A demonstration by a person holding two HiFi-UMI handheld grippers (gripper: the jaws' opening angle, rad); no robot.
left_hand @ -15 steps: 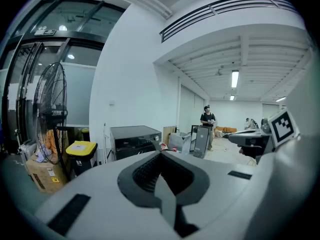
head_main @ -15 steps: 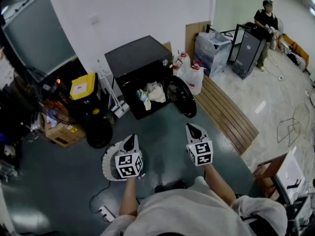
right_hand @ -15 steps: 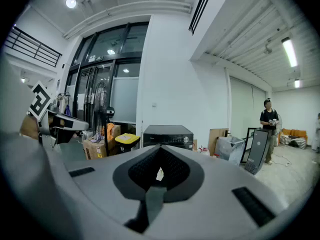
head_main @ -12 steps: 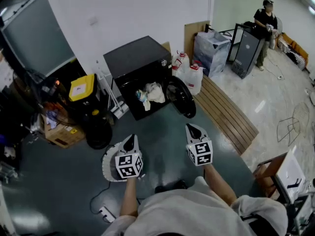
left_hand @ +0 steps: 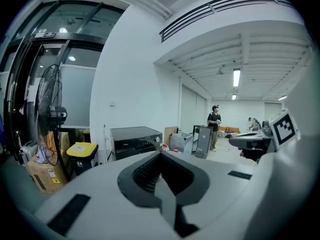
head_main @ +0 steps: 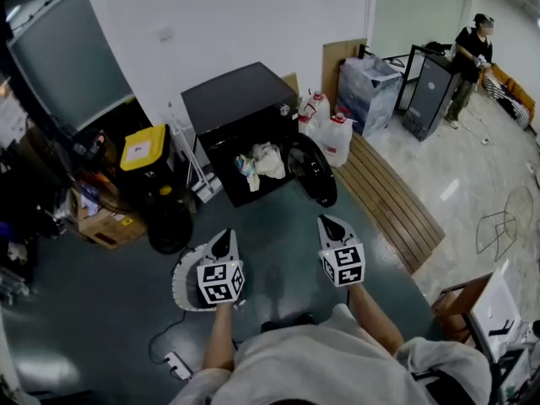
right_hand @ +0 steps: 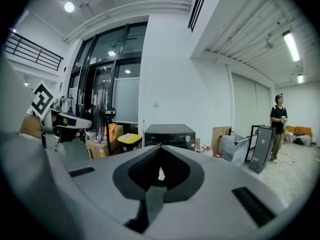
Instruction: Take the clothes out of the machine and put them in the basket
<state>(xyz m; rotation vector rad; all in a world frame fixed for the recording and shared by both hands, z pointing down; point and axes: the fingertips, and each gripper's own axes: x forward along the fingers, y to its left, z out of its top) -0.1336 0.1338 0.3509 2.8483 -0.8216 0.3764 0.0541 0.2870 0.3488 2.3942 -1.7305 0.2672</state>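
Observation:
A black machine [head_main: 240, 116] stands against the white wall with its round door [head_main: 314, 169] swung open to the right. White and pale blue clothes [head_main: 260, 160] bulge from its opening. A white basket [head_main: 184, 278] sits on the dark floor, partly hidden under my left gripper [head_main: 223, 245]. My right gripper [head_main: 327, 224] hovers beside it, about a step short of the door. Both point at the machine [left_hand: 136, 138] [right_hand: 169, 134]. The left gripper [left_hand: 161, 153] and the right gripper [right_hand: 160, 146] each have their jaws together with nothing between them.
A yellow-lidded bin [head_main: 142, 150] and a cardboard box [head_main: 105, 226] stand left of the machine, white jugs [head_main: 325, 125] to its right. A slatted wooden bench [head_main: 388, 197] runs along the right. A power strip [head_main: 177, 363] lies near my feet. A person [head_main: 472, 53] stands at the far right.
Both grippers keep their places and stay shut. The head view has shifted slightly, and the person at the back has stepped further right.

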